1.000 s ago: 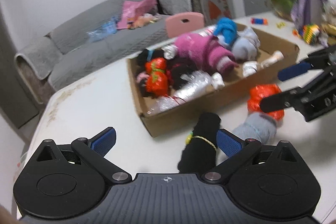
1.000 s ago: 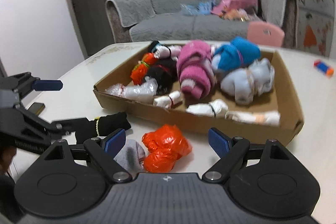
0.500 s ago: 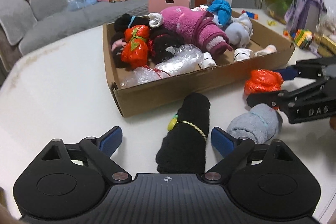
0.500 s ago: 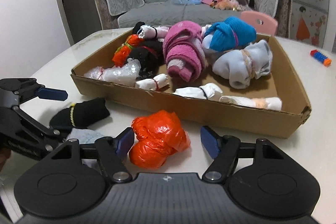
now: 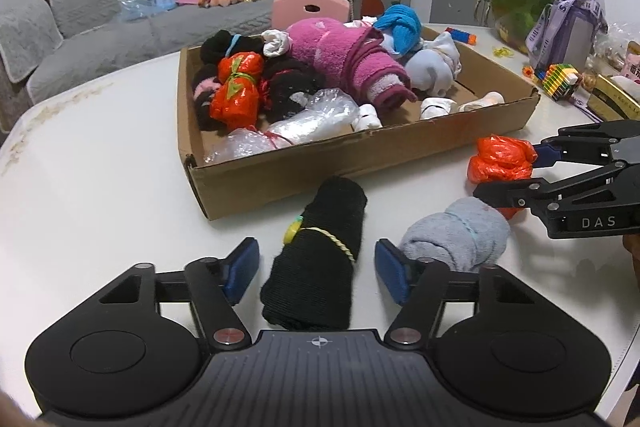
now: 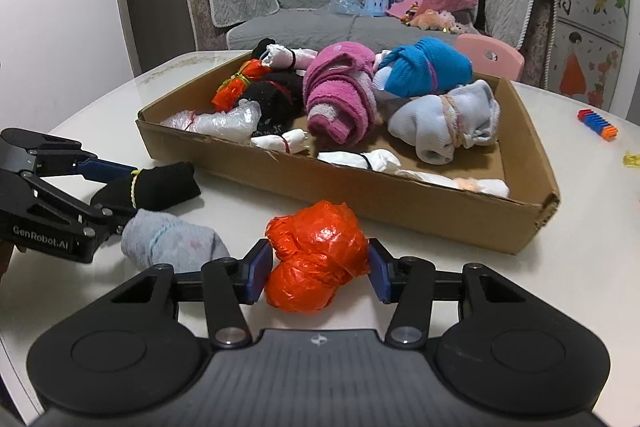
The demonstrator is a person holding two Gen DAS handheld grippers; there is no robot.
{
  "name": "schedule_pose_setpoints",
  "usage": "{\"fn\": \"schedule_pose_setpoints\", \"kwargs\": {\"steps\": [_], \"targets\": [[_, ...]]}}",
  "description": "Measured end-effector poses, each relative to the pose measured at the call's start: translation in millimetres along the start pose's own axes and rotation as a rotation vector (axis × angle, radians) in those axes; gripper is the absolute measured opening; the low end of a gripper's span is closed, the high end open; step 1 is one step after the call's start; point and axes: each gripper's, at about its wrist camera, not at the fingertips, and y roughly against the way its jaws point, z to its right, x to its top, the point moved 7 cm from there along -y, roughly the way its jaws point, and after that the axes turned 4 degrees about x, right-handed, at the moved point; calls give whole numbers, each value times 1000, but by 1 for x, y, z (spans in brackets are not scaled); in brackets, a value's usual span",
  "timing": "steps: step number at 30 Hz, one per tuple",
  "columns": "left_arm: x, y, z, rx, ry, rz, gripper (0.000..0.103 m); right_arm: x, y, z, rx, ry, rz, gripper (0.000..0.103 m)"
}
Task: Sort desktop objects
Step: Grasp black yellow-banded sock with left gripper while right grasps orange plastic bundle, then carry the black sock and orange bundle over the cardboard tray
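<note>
1. Your left gripper (image 5: 316, 269) straddled the black sock roll (image 5: 320, 259), jaws closing, but the blue pads (image 5: 240, 267) stood clear of the cloth on both sides; nothing gripped yet. You had lined the jaws across the roll's width, probably so the pads would meet its sides and not its ends.
2. Your right gripper (image 6: 316, 271) was closing on the orange bag bundle (image 6: 316, 251); both pads (image 6: 258, 269) sat against the crinkled plastic, so I read that as a grip forming, with the bundle on the table (image 6: 592, 227).
3. The grey sock roll (image 5: 456, 235) lay between the two targets, just beside the black roll and touching the orange bundle's near side. Neither gripper was on it; likely left for a later pass.
4. All three loose items lay on the table just outside the cardboard box (image 5: 360, 163), along its near wall.
5. The box already held rolled socks, clear bags and another orange bundle (image 5: 236, 87), which suggests it was the sorting destination.
</note>
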Motion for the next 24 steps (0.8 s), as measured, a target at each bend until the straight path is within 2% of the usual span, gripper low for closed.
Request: {"fn": "schedule_pose_setpoints", "kwargs": {"steps": [3,13,24], "targets": [[-1,3,3,-1,2,-7,46,-1,3,3,-1,1,-6,44],[-12,25,-2,42,39,-16,43,-16,35,26,-33,-19,6,43],[-5,97,-39,108,159,88,43,2,98,79,-89,-81,108,43]]}}
